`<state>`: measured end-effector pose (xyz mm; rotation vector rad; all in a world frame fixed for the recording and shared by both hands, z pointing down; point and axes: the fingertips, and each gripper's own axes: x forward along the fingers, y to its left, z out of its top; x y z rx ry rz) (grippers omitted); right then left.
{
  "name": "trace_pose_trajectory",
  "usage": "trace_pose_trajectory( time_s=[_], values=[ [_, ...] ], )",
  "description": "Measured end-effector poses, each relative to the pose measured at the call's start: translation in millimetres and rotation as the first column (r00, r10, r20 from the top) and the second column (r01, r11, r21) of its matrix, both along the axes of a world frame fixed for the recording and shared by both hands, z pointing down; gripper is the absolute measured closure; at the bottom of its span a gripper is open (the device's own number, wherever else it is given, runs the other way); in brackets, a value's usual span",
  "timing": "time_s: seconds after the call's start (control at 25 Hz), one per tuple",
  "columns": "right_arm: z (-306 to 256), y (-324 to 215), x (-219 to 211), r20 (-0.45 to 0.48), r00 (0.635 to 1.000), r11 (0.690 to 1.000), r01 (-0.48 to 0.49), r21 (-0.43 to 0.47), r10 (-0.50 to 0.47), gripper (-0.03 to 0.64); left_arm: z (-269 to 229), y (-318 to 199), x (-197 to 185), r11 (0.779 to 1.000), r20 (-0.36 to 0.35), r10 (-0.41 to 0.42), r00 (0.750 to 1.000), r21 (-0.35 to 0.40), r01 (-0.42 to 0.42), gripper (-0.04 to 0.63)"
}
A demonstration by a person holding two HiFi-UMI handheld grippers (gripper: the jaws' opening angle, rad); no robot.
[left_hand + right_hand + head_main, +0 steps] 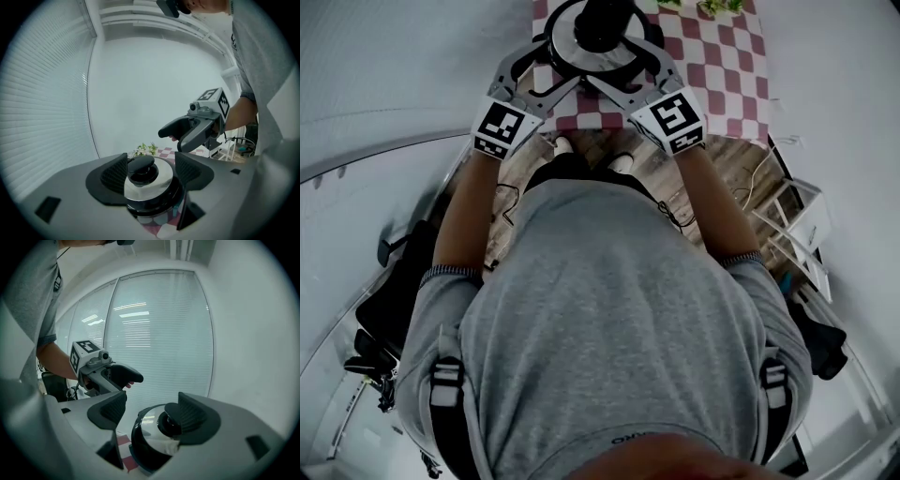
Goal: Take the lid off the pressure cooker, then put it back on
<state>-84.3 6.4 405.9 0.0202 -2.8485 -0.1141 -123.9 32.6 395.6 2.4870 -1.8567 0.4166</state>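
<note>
Left gripper [151, 171] agape round shiny steel lid [158, 184], black knob [140, 168].

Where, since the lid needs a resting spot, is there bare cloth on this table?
The checkered cloth right of the pressure cooker is free, bordered by the flowers behind and the cloth's near edge. Left of the cooker little cloth shows, and the left gripper and right gripper, both open, crowd its front.

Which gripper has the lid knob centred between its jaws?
Left gripper: the lid knob sits between its open jaws; the right gripper's pad partly hides it.
</note>
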Motion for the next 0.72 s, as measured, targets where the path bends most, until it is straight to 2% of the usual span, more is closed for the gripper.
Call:
trace_pose_trajectory(
  time_s=[0.16,0.28,0.6,0.72],
  values=[
    [11.7,-14.4,-6.4,-0.044,0.999,1.000,0.002,0.003,-0.002,0.259,13.0,-20.6,-0.6,0.995,0.068,0.068,0.995,-0.072,-0.063,0.255],
    [20.4,-22.5,-15.8,-0.090,0.996,1.000,-0.006,0.012,0.007,0.259,23.2,-35.2,-4.8,0.984,0.123,0.139,0.983,-0.126,-0.123,0.255],
    [38.8,-41.6,-36.5,-0.196,0.980,0.999,-0.031,0.030,0.037,0.256,49.4,-62.0,-15.2,0.943,0.216,0.288,0.933,-0.234,-0.237,0.255],
    [49.1,-48.7,-38.6,-0.247,0.969,1.000,-0.022,0.011,0.024,0.258,61.5,-66.9,-15.1,0.917,0.238,0.341,0.909,-0.295,-0.267,0.255]
  ],
)
